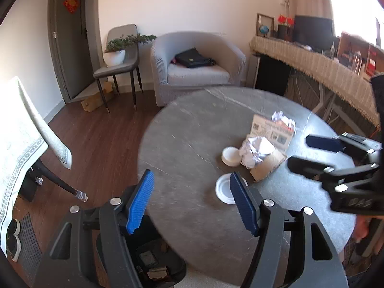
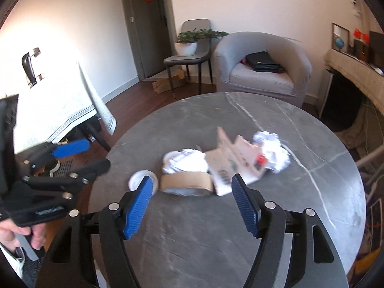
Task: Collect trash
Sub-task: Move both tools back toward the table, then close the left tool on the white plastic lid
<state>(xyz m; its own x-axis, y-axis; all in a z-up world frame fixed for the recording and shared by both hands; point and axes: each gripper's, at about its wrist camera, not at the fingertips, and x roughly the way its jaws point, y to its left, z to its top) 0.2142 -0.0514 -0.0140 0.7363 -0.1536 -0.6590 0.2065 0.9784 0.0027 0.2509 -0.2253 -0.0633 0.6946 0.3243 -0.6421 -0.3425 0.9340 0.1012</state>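
Observation:
Trash lies on a round grey table (image 1: 192, 132) (image 2: 240, 240): two crumpled white paper balls (image 1: 256, 150) (image 1: 283, 120), a flattened printed carton (image 1: 271, 134), a brown cardboard piece (image 1: 266, 165) and two white round lids (image 1: 230, 156) (image 1: 222, 188). In the right wrist view the paper balls (image 2: 187, 160) (image 2: 273, 151), carton (image 2: 235, 165), cardboard (image 2: 187, 182) and a lid (image 2: 139, 180) lie just ahead. My left gripper (image 1: 192, 201) is open and empty over the table's near left edge. My right gripper (image 2: 192, 204) is open and empty, above the table short of the cardboard.
A grey armchair (image 1: 196, 64) with a black bag (image 1: 194, 58) stands behind the table. A grey chair (image 1: 120, 60) holding a potted plant (image 1: 115, 52) is by the door. A cloth-covered table (image 1: 21, 144) is at left, a fringed shelf (image 1: 324, 67) at right. Black bin (image 1: 153, 261) below.

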